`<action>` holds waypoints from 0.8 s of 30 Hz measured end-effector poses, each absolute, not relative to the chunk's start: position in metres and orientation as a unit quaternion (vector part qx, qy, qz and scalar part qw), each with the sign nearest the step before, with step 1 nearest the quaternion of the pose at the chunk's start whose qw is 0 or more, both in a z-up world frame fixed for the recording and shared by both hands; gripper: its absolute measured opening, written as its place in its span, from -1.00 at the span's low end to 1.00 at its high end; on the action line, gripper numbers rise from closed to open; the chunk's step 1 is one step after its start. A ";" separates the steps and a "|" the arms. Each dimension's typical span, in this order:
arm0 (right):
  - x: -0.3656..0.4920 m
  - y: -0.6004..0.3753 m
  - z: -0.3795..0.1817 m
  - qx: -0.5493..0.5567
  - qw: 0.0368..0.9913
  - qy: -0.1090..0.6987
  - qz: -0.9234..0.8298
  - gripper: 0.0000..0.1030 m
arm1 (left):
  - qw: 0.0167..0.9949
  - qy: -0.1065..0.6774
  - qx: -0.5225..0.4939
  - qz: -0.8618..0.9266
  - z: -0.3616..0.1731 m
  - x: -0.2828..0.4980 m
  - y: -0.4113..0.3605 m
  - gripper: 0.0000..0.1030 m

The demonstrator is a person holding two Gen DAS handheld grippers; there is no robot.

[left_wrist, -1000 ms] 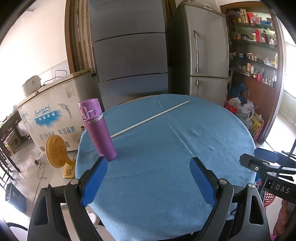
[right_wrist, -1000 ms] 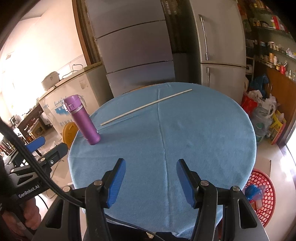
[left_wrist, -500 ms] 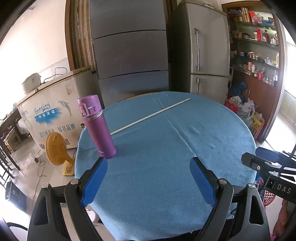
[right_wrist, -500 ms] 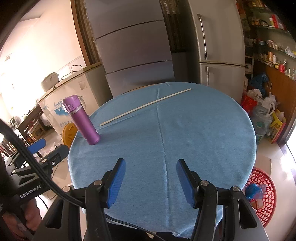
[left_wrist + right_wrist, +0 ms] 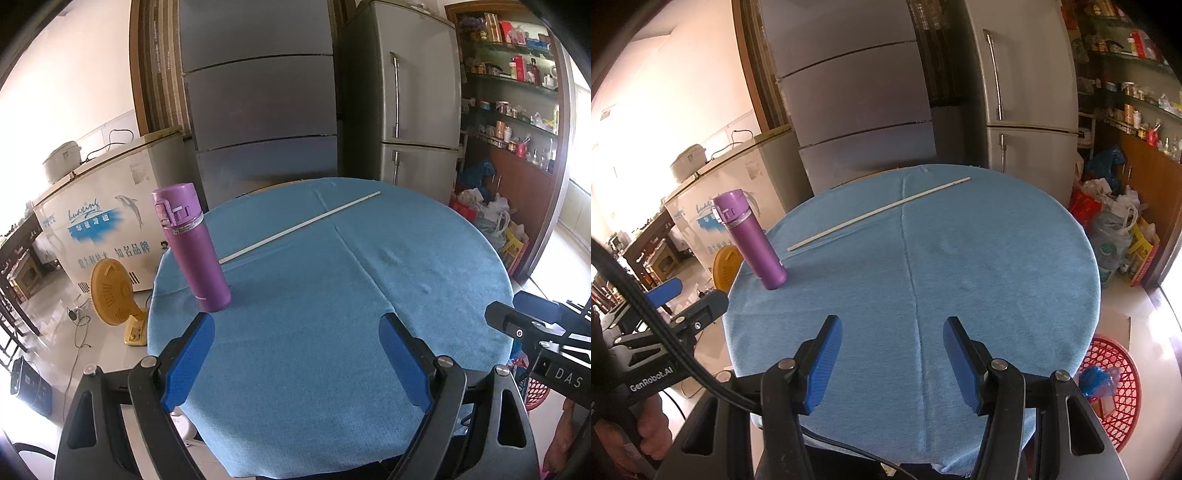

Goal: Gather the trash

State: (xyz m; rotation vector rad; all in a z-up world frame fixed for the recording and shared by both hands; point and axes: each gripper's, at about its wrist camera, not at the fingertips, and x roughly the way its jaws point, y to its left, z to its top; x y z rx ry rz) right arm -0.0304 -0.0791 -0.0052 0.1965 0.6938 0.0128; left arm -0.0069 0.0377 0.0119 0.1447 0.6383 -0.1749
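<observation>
1. Left gripper (image 5: 297, 325): jaws spread wide with nothing between them, poised over the near edge of the round table (image 5: 461, 258). Its blue pads (image 5: 188, 354) touch nothing.
2. Right gripper (image 5: 892, 332): jaws partly spread, also empty, poised over the near edge of the same table.
3. Surface check: the blue tablecloth (image 5: 997, 258) carries only two items. A purple flask (image 5: 190, 243) stands upright near the left edge. A long thin white stick (image 5: 299, 227) lies flat, running diagonally from beside the flask toward the far right.
4. Trash location: a red basket (image 5: 1115, 376) sits on the floor just right of the table and holds a crumpled blue item (image 5: 1095, 380). No loose trash shows on the cloth.
5. Likely step in hand: either the table is cleared, or the stick is the remaining candidate. The flask does not look like trash; leave it standing.
6. To take the stick well:
   - Use the right gripper, the one on the basket side.
   - Approach near the stick's middle, jaws across its length.
   - Press the pads to the cloth before closing, as the stick lies very low.
   - Keep the swinging end clear of the flask.
</observation>
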 end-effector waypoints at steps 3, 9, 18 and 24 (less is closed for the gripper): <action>-0.030 -0.080 -0.005 0.094 0.937 0.337 0.004 0.19 | 0.943 0.312 0.072 -0.088 0.013 -0.006 0.036 0.76; -0.031 -0.081 -0.004 0.095 0.937 0.336 0.002 0.19 | 0.944 0.308 0.077 -0.090 0.014 -0.008 0.031 0.76; -0.044 -0.088 0.003 0.086 0.944 0.317 -0.020 0.19 | 0.945 0.301 0.088 -0.097 0.020 -0.014 0.019 0.76; -0.049 -0.095 0.004 0.079 0.944 0.317 -0.052 0.19 | 0.944 0.298 0.095 -0.101 0.023 -0.016 0.011 0.76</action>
